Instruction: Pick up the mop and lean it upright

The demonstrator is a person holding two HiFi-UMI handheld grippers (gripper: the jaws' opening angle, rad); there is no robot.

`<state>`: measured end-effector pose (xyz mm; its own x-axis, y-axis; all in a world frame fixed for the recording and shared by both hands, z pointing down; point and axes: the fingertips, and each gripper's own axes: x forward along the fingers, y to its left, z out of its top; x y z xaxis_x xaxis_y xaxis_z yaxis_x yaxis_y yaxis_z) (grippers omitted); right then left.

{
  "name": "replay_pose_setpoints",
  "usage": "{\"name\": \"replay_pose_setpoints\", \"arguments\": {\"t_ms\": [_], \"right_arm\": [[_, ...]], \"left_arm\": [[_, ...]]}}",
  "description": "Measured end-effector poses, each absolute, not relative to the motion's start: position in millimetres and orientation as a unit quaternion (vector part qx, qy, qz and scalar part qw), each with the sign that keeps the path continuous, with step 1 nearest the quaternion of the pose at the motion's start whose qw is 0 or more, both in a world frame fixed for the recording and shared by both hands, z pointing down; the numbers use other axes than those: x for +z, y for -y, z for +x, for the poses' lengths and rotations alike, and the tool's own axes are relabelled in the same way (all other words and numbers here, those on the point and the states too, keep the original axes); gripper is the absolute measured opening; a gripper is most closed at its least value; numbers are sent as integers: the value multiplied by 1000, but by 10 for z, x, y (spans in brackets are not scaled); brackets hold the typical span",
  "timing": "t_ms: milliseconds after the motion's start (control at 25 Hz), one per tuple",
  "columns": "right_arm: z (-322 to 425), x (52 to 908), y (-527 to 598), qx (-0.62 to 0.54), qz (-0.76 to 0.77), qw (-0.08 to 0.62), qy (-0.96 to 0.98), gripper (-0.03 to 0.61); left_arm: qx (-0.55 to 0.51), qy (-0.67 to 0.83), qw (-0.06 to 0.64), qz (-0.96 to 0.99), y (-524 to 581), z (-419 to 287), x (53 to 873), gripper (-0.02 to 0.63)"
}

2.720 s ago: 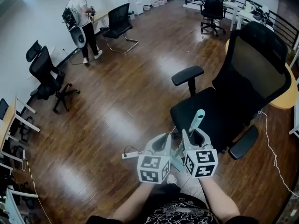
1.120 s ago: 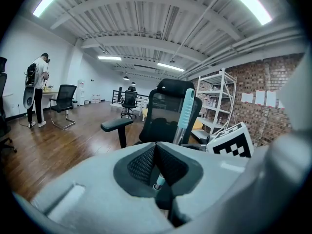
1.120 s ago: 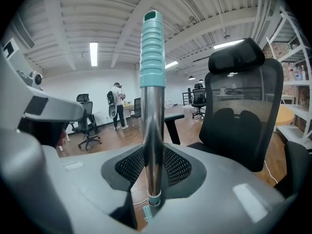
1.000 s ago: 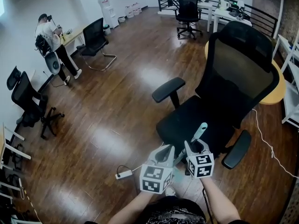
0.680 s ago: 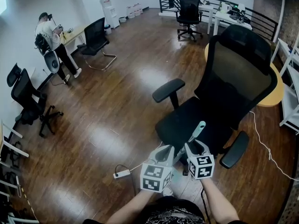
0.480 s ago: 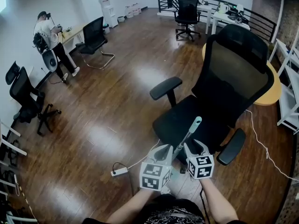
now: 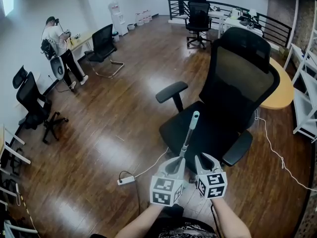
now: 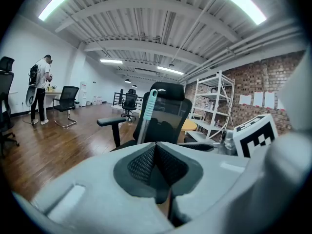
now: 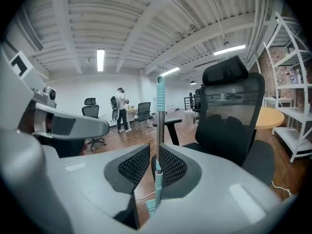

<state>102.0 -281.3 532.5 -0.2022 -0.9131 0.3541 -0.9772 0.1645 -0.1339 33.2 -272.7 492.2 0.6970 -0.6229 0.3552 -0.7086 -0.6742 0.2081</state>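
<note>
The right gripper [image 9: 155, 147] has its jaws a little apart, the mop [image 9: 159, 112] upright in the gap; whether they touch its pole I cannot tell. The left gripper [image 8: 156, 147] has its jaws together on nothing, the pole just beyond them. In the lower middle of the head view the mop rises before a black office chair [image 7: 233, 78]. A white power strip [image 7: 124, 181] lies on the wooden floor [image 7: 124, 108] lower left; a person [image 7: 62, 46] stands upper left.
</note>
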Motion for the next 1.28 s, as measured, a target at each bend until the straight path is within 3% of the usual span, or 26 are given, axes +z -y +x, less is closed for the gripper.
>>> {"name": "replay_pose_setpoints", "arguments": {"t_ms": [200, 760, 1280], "right_arm": [[1002, 5104, 2326, 146, 621, 94, 764, 2], [956, 4570, 1424, 120, 610, 46, 782, 0], [888, 4641, 1269, 142, 596, 42, 789, 0]], "left_arm": [[124, 368, 159, 908, 2271, 416, 4835, 3], [115, 365, 140, 913, 1489, 651, 4718, 3], [115, 383, 132, 907, 1303, 576, 4736, 3]]}}
